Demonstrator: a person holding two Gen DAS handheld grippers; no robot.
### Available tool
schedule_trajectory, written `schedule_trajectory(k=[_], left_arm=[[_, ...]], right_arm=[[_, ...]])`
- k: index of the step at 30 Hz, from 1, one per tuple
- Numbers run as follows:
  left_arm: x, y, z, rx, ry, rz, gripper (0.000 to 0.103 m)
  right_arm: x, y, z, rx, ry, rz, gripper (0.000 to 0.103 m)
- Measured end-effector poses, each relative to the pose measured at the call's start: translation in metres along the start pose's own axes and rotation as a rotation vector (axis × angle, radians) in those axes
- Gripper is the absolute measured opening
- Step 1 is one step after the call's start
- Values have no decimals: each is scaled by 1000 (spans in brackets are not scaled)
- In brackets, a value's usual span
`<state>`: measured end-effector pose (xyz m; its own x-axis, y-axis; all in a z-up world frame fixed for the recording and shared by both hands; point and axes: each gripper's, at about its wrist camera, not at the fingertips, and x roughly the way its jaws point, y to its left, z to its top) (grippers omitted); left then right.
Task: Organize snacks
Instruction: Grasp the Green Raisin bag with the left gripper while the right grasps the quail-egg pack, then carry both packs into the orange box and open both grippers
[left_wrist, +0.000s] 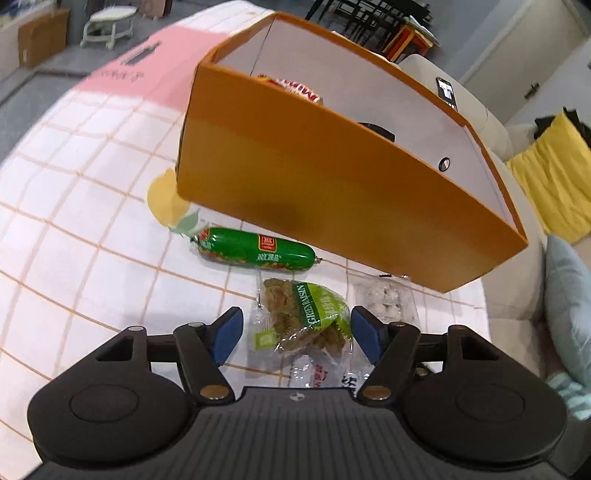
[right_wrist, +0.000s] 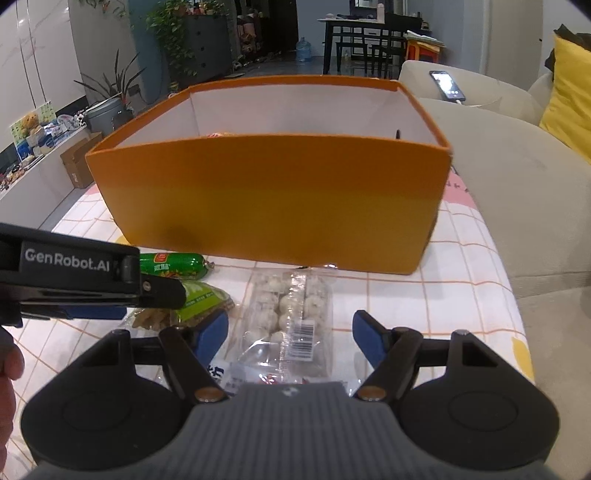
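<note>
An orange box (left_wrist: 332, 192) with white inner walls stands on the checked tablecloth; it also shows in the right wrist view (right_wrist: 266, 199). A red snack pack (left_wrist: 291, 86) lies inside it. In front of the box lie a green sausage (left_wrist: 255, 251), a green raisin bag (left_wrist: 310, 317) and a clear pack of white balls (right_wrist: 288, 317). My left gripper (left_wrist: 297, 332) is open with the raisin bag between its fingers. My right gripper (right_wrist: 290, 336) is open around the pack of white balls. The left gripper's body (right_wrist: 74, 280) shows at the left of the right wrist view.
A beige sofa (right_wrist: 498, 166) with a yellow cushion (right_wrist: 569, 96) and a phone (right_wrist: 447, 85) borders the table on the right. Another clear wrapper (left_wrist: 321, 373) lies under the raisin bag. A dining table and chairs stand far behind.
</note>
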<state>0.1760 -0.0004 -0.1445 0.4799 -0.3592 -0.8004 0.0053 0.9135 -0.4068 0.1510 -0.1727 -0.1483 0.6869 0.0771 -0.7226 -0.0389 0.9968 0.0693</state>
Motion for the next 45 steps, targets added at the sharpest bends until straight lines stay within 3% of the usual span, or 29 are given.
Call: schedule_trajectory(k=[5, 20, 25, 30, 38, 45], left_arm=[[12, 3, 0, -19, 41, -26, 76], [16, -15, -9, 142, -17, 16, 63], [16, -15, -10, 139, -25, 6, 54], [6, -15, -12, 160, -37, 16, 53], [-21, -18, -14, 185, -75, 29, 52], [-56, -28, -12, 229, -125, 27, 53]], right_arm=[[12, -3, -1, 10, 31, 15, 67], [19, 2, -9, -18, 34, 19, 57], [20, 3, -9, -26, 31, 22, 53], [16, -2, -8, 0, 25, 27, 51], [-7, 0, -1, -9, -11, 21, 51], [-51, 1, 5, -21, -61, 26, 51]])
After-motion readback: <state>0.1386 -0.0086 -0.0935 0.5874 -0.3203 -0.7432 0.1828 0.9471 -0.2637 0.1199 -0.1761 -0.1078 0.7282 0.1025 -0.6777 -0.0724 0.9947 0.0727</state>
